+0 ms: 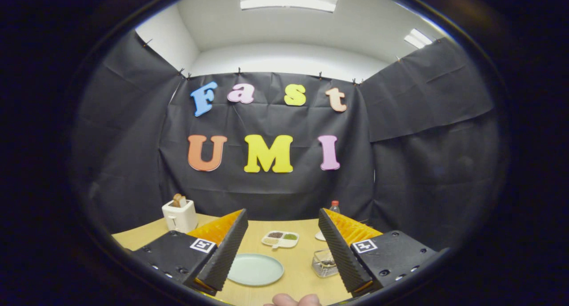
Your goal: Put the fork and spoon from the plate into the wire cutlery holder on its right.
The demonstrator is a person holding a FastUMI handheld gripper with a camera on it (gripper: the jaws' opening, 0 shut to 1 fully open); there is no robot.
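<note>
A pale green plate (255,269) lies on the wooden table between my fingers, nearer the left one, and I see nothing on it. To its right, close against the right finger, stands the wire cutlery holder (323,263) with something dark inside; I cannot tell what. My gripper (282,222) is held above the table, open, with nothing between its fingers. The fork and spoon cannot be made out.
A white toaster (180,214) with bread in it stands at the back left. A small white divided dish (280,239) with dark and green fillings sits beyond the plate. A red-capped bottle (334,206) stands behind the right finger. A person's fingertips (292,300) show at the table's near edge.
</note>
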